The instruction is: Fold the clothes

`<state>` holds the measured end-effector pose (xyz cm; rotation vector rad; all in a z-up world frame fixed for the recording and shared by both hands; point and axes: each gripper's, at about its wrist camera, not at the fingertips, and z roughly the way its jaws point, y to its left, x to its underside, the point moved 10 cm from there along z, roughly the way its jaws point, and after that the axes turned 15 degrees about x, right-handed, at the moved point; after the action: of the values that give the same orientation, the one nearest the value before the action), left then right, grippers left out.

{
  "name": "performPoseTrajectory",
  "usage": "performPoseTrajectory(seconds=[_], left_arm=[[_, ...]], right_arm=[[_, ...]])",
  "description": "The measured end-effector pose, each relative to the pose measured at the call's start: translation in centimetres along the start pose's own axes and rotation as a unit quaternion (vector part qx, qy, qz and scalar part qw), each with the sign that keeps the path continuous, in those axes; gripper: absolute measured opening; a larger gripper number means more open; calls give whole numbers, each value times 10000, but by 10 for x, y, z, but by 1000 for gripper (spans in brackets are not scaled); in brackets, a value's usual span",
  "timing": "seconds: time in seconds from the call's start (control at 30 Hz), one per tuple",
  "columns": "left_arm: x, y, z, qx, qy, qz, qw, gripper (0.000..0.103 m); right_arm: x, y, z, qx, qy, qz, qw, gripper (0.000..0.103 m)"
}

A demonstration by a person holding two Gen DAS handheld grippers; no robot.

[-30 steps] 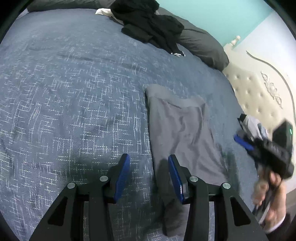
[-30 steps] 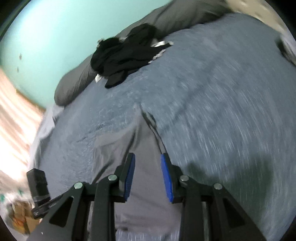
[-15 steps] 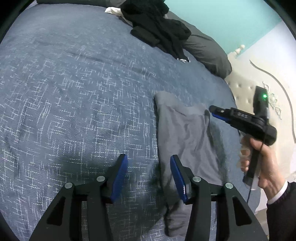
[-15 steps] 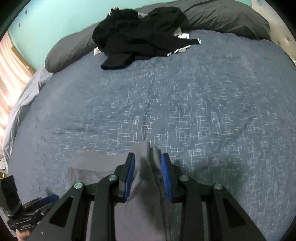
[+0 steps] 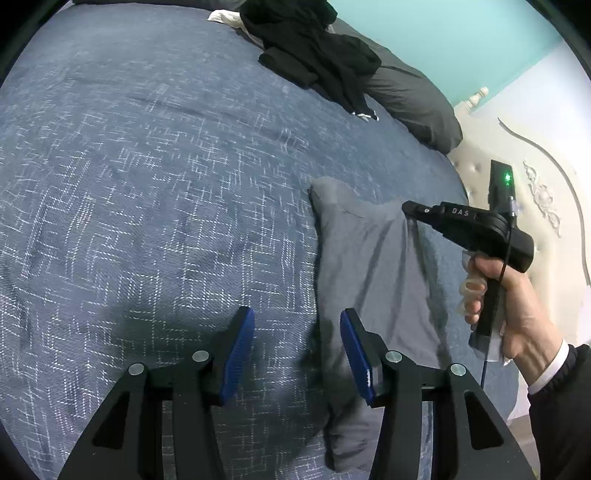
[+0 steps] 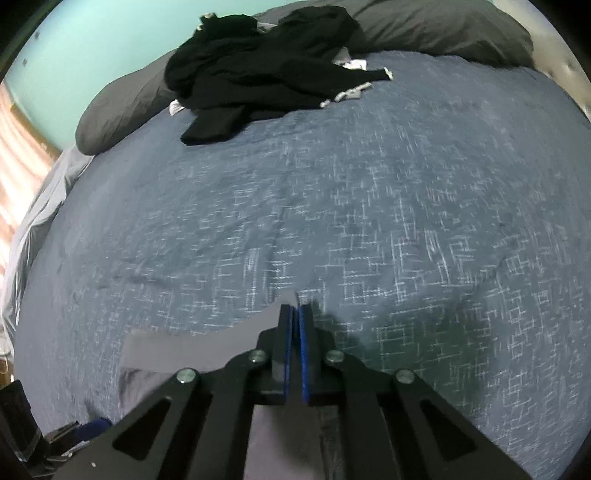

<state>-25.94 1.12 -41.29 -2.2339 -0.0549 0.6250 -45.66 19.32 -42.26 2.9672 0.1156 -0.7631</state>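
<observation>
Left wrist view is looking down over the left gripper [image 5: 297, 350], whose blue-padded jaws are standing wide apart and holding nothing, hovering above the blue patterned bedspread [image 5: 147, 206]. Just to the right of those jaws, the grey garment [image 5: 373, 273] is lying lengthwise on the bedspread, with its near end passing under the right-hand jaw of that gripper and its far edge running across the bed. The right gripper [image 5: 408, 209], held by the person's hand [image 5: 517, 314], is pinching one far corner of that garment and pulling it up into a small peak, so the cloth is creasing towards the tip. From the right wrist view, the right gripper [image 6: 295, 314] is showing its blue pads pressed almost together with a sliver of grey cloth poking out between them, while the rest of the grey garment [image 6: 177, 347] is spreading out to the left below it. At the far end of the bed, a heap of black clothes [image 6: 266, 77] is sitting partly on the dark grey pillows [image 6: 443, 33], well apart from the grey piece. A cream tufted headboard [image 5: 476, 162] is standing beside the bed at the right.
</observation>
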Motion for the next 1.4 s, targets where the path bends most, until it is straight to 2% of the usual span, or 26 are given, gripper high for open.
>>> performPoseTrajectory(seconds=[0.13, 0.33, 0.4, 0.47, 0.7, 1.03, 1.13, 1.2, 1.27, 1.4], left_arm=[[1, 3, -3, 8, -22, -65, 10000, 53], [2, 6, -3, 45, -30, -131, 9999, 53], [1, 8, -2, 84, -54, -182, 9998, 53], [-5, 10, -2, 129, -117, -233, 9996, 53], [-38, 4, 15, 333, -226, -95, 9991, 53], [-67, 1, 44, 816, -252, -433, 9954, 51], [-73, 1, 54, 932, -176, -515, 9942, 38], [-75, 2, 62, 893, -66, -475, 9948, 20], [-74, 1, 68, 867, 20, -416, 9954, 7], [-78, -1, 66, 829, -53, -348, 9959, 5]], right_arm=[[3, 3, 4, -111, 125, 18, 9999, 5], [5, -1, -5, -98, 16, 7, 10000, 7], [6, -3, -8, -94, -21, 4, 10000, 16], [7, -4, -11, -89, -57, 0, 9999, 21], [14, -9, -13, -320, -79, 97, 9994, 21], [18, 2, -14, -637, -20, -7, 9980, 21], [18, 4, -12, -638, -8, -42, 9980, 21], [17, 3, -10, -624, 1, -28, 9980, 21], [16, 1, -9, -612, -13, -2, 9981, 21], [16, -1, -9, -626, -42, 19, 9980, 21]])
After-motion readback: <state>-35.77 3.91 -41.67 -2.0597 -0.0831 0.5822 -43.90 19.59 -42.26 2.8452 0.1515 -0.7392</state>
